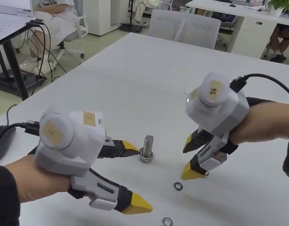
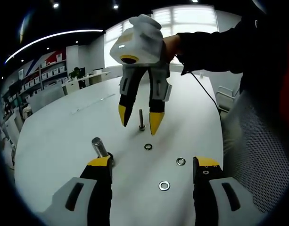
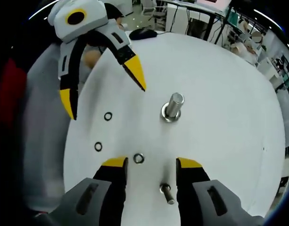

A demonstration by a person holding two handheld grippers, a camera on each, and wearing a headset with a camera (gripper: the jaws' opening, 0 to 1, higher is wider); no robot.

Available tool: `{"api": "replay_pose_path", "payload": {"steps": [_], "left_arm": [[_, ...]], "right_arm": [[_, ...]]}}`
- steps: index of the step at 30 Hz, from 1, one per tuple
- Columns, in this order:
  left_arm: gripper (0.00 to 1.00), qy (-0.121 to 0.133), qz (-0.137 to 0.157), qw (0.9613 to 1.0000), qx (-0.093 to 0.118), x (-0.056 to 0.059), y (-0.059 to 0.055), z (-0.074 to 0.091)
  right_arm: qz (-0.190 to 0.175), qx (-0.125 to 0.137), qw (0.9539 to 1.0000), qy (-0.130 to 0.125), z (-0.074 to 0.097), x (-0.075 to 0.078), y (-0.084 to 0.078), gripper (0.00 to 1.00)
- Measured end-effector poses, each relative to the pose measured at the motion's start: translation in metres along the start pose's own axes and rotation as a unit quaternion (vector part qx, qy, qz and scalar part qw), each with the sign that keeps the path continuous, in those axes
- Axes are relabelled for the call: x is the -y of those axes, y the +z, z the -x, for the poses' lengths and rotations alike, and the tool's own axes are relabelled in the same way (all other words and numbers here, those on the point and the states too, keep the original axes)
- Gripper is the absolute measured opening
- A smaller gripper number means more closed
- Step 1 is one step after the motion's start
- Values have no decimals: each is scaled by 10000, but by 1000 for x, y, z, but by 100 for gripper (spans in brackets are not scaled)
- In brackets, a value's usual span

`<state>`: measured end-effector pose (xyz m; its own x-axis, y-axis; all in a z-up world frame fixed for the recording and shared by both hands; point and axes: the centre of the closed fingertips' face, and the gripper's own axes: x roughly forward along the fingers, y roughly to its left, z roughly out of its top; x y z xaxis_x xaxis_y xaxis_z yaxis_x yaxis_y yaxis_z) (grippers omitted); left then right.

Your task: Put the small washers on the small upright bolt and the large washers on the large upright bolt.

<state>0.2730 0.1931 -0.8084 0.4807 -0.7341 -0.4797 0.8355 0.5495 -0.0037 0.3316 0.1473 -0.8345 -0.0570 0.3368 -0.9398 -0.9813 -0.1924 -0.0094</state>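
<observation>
The large upright bolt (image 1: 146,148) (image 2: 99,147) (image 3: 173,106) stands on the white table between the two grippers. The small upright bolt (image 2: 141,120) (image 3: 166,192) stands between the open jaws of my right gripper (image 1: 190,157) (image 2: 139,118) (image 3: 151,163), which holds nothing. One washer (image 1: 178,186) (image 2: 148,146) (image 3: 139,158) lies flat just beyond the right gripper's tips. Two more washers (image 2: 180,161) (image 2: 164,185) (image 3: 108,116) (image 3: 98,146) lie nearer my left gripper (image 1: 135,174) (image 2: 153,162) (image 3: 101,87). It is open and empty, with the large bolt by one jaw tip.
The white table (image 1: 135,84) stretches far back. A grey mesh chair (image 1: 182,28) stands at its far edge. A black desk (image 1: 7,33) with cables stands at the left, with a seated person beyond it. A dark mouse (image 1: 2,139) lies near the left edge.
</observation>
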Motion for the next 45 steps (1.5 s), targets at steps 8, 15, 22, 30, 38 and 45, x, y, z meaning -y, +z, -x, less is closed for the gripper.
{"api": "replay_pose_path", "payload": {"steps": [8, 15, 22, 30, 38, 45], "left_arm": [[69, -4, 1, 10000, 24, 0, 1, 1], [69, -1, 1, 10000, 39, 0, 1, 1], [69, -6, 6, 10000, 36, 1, 1, 0], [68, -6, 8, 10000, 38, 1, 1, 1], [68, -8, 11, 10000, 48, 1, 2, 1], [68, -4, 4, 10000, 58, 1, 3, 1]], "right_arm": [[245, -253, 9993, 158, -12, -12, -2, 35], [451, -573, 9970, 238, -24, -17, -11, 28], [593, -712, 9954, 260, -32, -20, -15, 24], [673, -833, 9940, 220, -36, -18, -18, 20], [671, -847, 9940, 173, -38, -18, -20, 19], [647, -892, 9938, 120, -38, -21, -20, 16]]}}
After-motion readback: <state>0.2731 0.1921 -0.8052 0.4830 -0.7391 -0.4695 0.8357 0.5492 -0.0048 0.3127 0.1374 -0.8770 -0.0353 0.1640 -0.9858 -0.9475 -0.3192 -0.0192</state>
